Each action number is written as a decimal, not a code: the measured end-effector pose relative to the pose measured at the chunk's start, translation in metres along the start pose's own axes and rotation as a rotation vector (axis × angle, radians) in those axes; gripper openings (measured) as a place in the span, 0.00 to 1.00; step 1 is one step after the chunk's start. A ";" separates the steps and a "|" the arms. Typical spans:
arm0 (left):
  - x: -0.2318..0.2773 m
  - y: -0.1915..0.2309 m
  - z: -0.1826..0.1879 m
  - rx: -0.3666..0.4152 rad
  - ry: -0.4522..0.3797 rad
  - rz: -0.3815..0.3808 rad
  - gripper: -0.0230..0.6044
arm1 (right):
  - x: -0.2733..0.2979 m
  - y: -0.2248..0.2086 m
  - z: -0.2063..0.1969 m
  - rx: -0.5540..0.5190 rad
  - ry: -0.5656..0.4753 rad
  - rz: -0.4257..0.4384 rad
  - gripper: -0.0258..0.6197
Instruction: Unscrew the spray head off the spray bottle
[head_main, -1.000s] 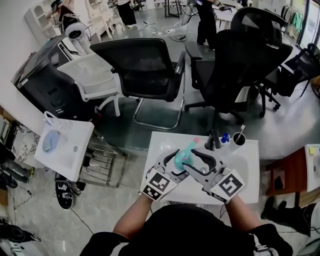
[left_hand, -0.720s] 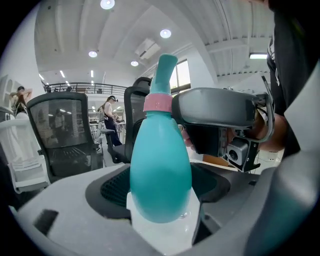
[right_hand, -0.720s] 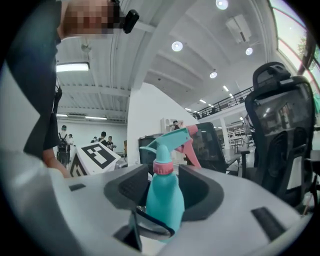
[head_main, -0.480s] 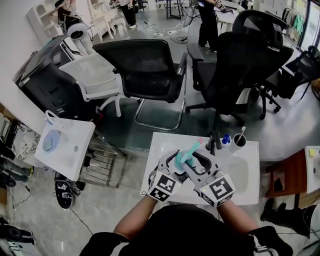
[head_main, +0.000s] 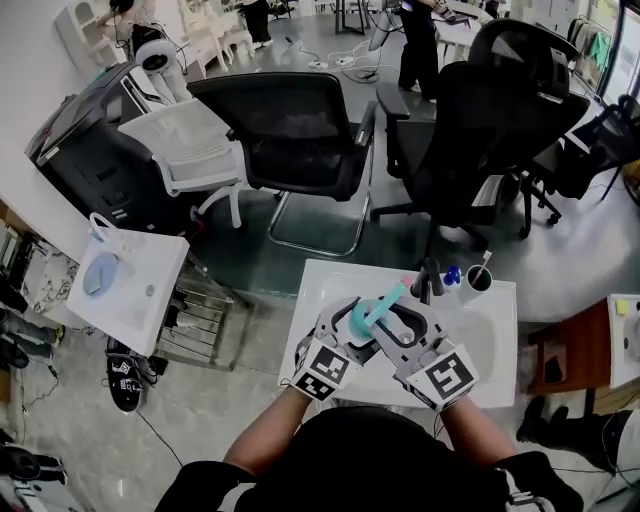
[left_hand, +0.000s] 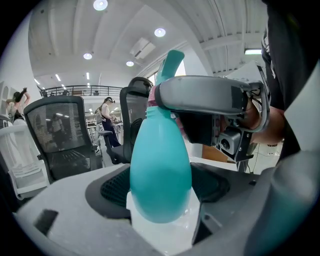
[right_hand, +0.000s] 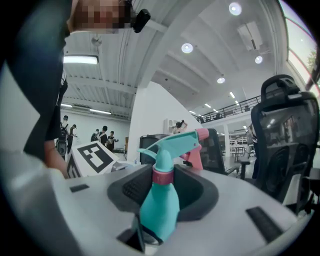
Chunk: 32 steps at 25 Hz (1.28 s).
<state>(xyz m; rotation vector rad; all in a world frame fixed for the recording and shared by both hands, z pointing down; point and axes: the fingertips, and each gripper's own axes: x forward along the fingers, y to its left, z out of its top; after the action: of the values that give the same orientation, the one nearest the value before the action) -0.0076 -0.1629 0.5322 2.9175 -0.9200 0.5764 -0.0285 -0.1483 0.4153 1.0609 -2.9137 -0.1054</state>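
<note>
A teal spray bottle (head_main: 360, 320) with a teal spray head (head_main: 390, 296) and pink nozzle is held above the white table (head_main: 490, 345). My left gripper (head_main: 348, 318) is shut on the bottle's wide body (left_hand: 160, 175), which fills the space between its pads. My right gripper (head_main: 388, 318) comes in from the other side at the neck. Its jaws have just been closing, and its pads now sit against the pink collar (right_hand: 162, 176) under the spray head (right_hand: 175, 145). In the left gripper view, the right gripper's finger (left_hand: 200, 95) crosses the bottle's neck.
At the table's far edge stand a dark bottle (head_main: 430, 280), a blue-capped item (head_main: 451, 275) and a cup (head_main: 478, 280). Two black office chairs (head_main: 290, 130) (head_main: 490, 110) stand beyond the table. A small white side table (head_main: 125, 290) is to the left.
The right gripper's jaws have drawn in around the bottle's neck. Both hands have stayed almost in place, and the bottle is still held in the left gripper.
</note>
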 end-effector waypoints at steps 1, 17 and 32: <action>0.000 0.001 0.000 0.003 0.000 0.003 0.65 | -0.001 0.001 0.003 -0.011 0.004 0.012 0.25; 0.016 0.019 -0.046 0.000 0.090 0.060 0.65 | -0.015 -0.006 0.048 -0.028 -0.056 0.025 0.25; 0.018 0.042 -0.098 -0.053 0.171 0.116 0.65 | -0.030 -0.012 0.077 -0.073 -0.091 -0.019 0.25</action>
<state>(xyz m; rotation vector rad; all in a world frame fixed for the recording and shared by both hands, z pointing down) -0.0510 -0.1941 0.6259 2.7305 -1.0684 0.7809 -0.0025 -0.1341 0.3370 1.1002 -2.9539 -0.2659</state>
